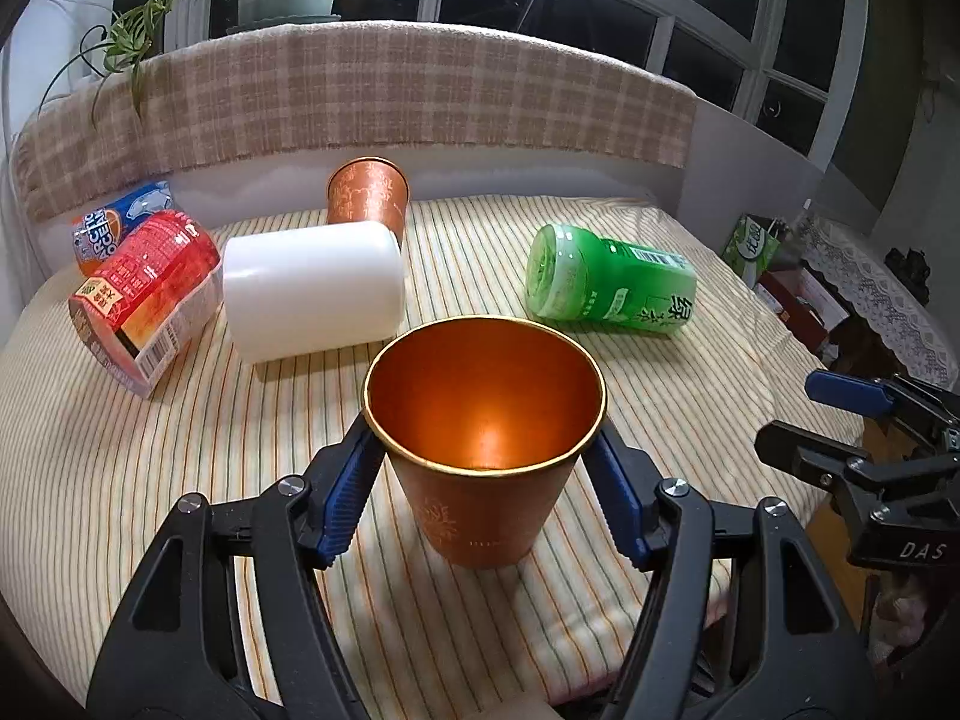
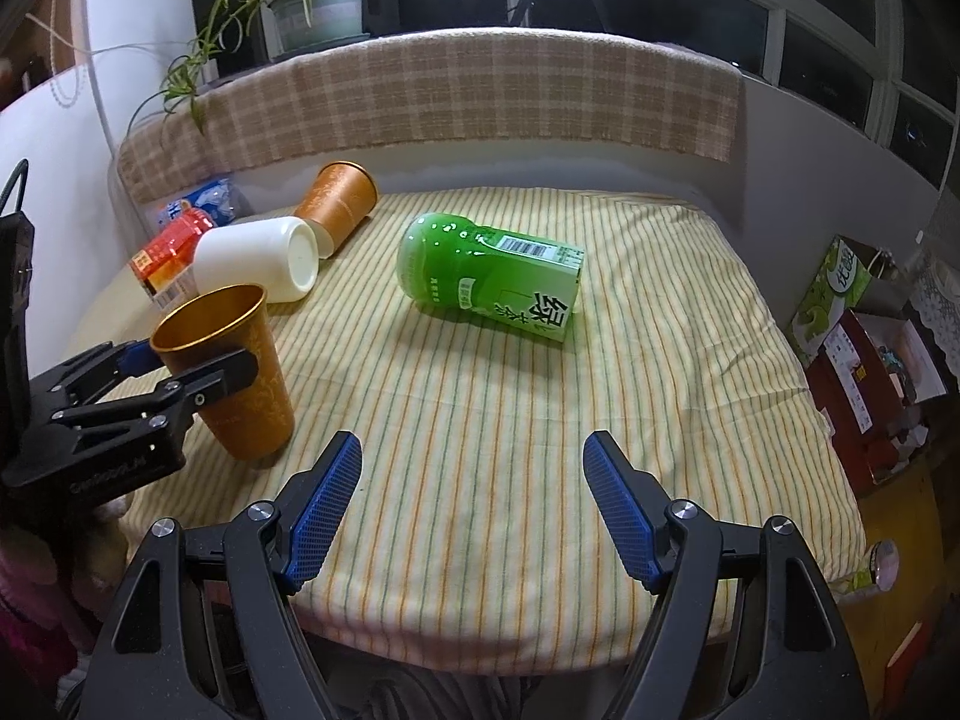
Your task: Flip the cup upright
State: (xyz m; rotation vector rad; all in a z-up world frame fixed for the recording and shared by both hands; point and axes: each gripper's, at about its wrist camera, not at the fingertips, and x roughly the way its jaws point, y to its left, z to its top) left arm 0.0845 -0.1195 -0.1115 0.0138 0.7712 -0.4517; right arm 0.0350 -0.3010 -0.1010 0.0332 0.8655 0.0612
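An orange metallic cup, tapered and smooth with a thin gold rim and a faint pale pattern on its side, stands upright, mouth up, on the surface, which is covered in a soft cream cloth with fine orange and green stripes. The left tool has its two black arms and ridged blue pads on either side of the cup just below the rim; they sit against its wall or very nearly so, and I cannot tell if they are gripping it. From the right wrist camera the same cup stands near the left edge of the cloth.

The right tool is spread wide with nothing between its textured blue pads, hovering over bare striped cloth.

Behind the cup lie several containers on their sides: a plain white cylindrical cup, a second orange patterned cup resting partly behind it, a red printed plastic cup, a blue and orange bottle at the far left, and a glossy translucent green bottle with a barcode label. A beige checked cloth drapes the curved ledge behind.
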